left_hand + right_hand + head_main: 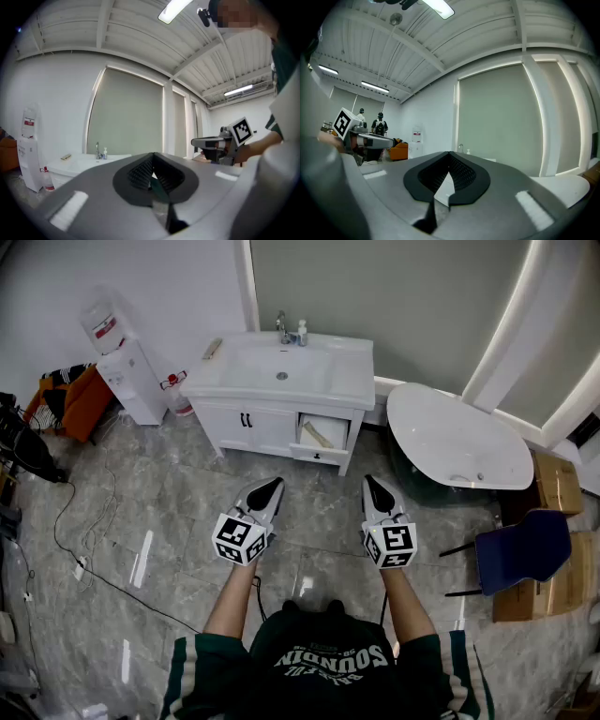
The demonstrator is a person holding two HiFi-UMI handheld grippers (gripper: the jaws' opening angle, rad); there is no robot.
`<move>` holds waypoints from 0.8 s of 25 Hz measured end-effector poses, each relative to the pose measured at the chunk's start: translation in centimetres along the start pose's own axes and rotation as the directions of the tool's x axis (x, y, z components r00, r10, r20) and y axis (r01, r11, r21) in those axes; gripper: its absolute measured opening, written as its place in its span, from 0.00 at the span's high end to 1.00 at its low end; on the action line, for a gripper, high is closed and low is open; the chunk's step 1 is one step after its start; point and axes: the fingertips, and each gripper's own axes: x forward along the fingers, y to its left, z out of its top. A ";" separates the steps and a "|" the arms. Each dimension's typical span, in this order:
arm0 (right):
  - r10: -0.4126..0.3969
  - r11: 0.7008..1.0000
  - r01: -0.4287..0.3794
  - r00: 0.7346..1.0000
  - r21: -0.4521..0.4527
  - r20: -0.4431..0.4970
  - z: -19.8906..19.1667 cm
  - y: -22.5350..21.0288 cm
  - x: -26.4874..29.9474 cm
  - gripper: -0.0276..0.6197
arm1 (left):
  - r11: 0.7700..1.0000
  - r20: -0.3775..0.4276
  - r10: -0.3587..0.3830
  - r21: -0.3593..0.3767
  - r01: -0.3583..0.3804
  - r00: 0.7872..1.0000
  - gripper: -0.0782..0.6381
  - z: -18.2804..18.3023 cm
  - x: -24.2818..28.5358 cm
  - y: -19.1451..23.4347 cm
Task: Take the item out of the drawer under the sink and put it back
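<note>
**Item lay ahead, midway between both jaws**

Head view: the item (317,435) lay slantwise in the open drawer (322,454) under the sink (281,367), well ahead of the left gripper (266,491) and right gripper (377,486), neither clearly nearer. Left gripper view: jaws clenched, empty. Right gripper view: clenched on nothing too

Left gripper (270,486), right gripper (374,484) level, fingers (140,172) together.

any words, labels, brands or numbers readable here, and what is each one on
"SOUNDIN": big print on the person's dark shirt, seen upside down; its end is uncertain, and the smaller lines beside it are too blurred.
Red label on the water dispenser: too small to read.
Bottle by the tap: too small.
Left gripper and right gripper: square markers only, no words.
</note>
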 end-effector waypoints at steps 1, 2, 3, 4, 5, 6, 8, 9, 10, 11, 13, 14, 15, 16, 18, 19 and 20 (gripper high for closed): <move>0.003 1.000 -0.003 1.000 0.004 0.006 0.0 -0.1 0.2 0.95 | 1.000 -0.001 -0.001 0.001 0.001 1.000 0.82 0.0 0.2 0.1; 0.007 1.000 -0.007 1.000 0.007 0.011 0.1 -0.1 0.3 0.95 | 1.000 -0.002 -0.001 0.002 0.001 1.000 0.82 -0.1 0.4 0.3; 0.009 1.000 -0.009 1.000 0.009 0.015 0.0 -0.2 0.4 0.95 | 1.000 -0.001 -0.002 0.002 0.002 1.000 0.82 -0.1 0.6 0.3; 0.011 1.000 -0.011 1.000 0.009 0.017 -0.1 -0.2 0.5 0.95 | 1.000 0.000 -0.003 0.001 0.003 1.000 0.82 -0.2 0.6 0.4; 0.013 1.000 -0.013 1.000 0.008 0.017 -0.2 -0.1 0.5 0.95 | 1.000 0.001 -0.004 0.000 0.004 1.000 0.82 -0.3 0.6 0.4; 0.015 1.000 -0.015 1.000 0.007 0.013 -0.3 0.0 0.5 0.95 | 1.000 0.001 -0.005 -0.002 0.005 1.000 0.82 -0.5 0.6 0.3; 0.018 1.000 -0.018 1.000 0.007 0.003 -0.6 0.2 0.6 0.95 | 1.000 0.000 -0.008 -0.004 0.008 1.000 0.82 -0.6 0.5 0.3; 0.017 1.000 -0.017 1.000 0.007 0.000 -0.6 0.2 0.6 0.95 | 1.000 -0.001 -0.010 -0.004 0.010 1.000 0.82 -0.6 0.6 0.3; 0.014 1.000 -0.014 1.000 0.007 -0.001 -0.6 0.3 0.7 0.95 | 1.000 -0.002 -0.011 -0.003 0.011 1.000 0.82 -0.6 0.6 0.3; 0.010 1.000 -0.010 1.000 0.008 0.000 -0.6 0.3 0.7 0.95 | 1.000 -0.002 -0.012 -0.002 0.012 1.000 0.82 -0.6 0.6 0.4; 0.003 1.000 -0.003 1.000 0.012 0.001 -0.6 0.3 0.8 0.95 | 1.000 0.000 -0.012 -0.002 0.012 1.000 0.82 -0.7 0.6 0.5; 0.000 1.000 0.000 1.000 0.014 0.000 -0.7 0.3 0.8 0.95 | 1.000 0.000 -0.013 -0.002 0.013 1.000 0.82 -0.7 0.5 0.6; -0.002 1.000 0.002 1.000 0.015 0.000 -0.7 0.4 0.9 0.95 | 1.000 -0.001 -0.015 -0.003 0.015 1.000 0.82 -0.8 0.5 0.8; -0.002 1.000 0.002 1.000 0.016 -0.002 -0.8 0.5 1.1 0.95 | 1.000 -0.002 -0.016 -0.005 0.016 1.000 0.82 -1.0 0.4 1.0; 0.003 1.000 -0.003 1.000 0.016 -0.007 -1.2 1.0 1.4 0.95 | 1.000 -0.008 -0.017 -0.012 0.017 1.000 0.82 -1.5 0.1 1.5; 0.009 1.000 -0.009 1.000 0.014 -0.011 -1.4 1.3 1.6 0.95 | 1.000 -0.010 -0.017 -0.014 0.017 1.000 0.82 -1.8 0.0 1.8; 0.015 1.000 -0.015 1.000 0.011 -0.016 -1.5 1.7 1.8 0.95 | 1.000 -0.012 -0.018 -0.016 0.017 1.000 0.82 -2.0 -0.2 2.1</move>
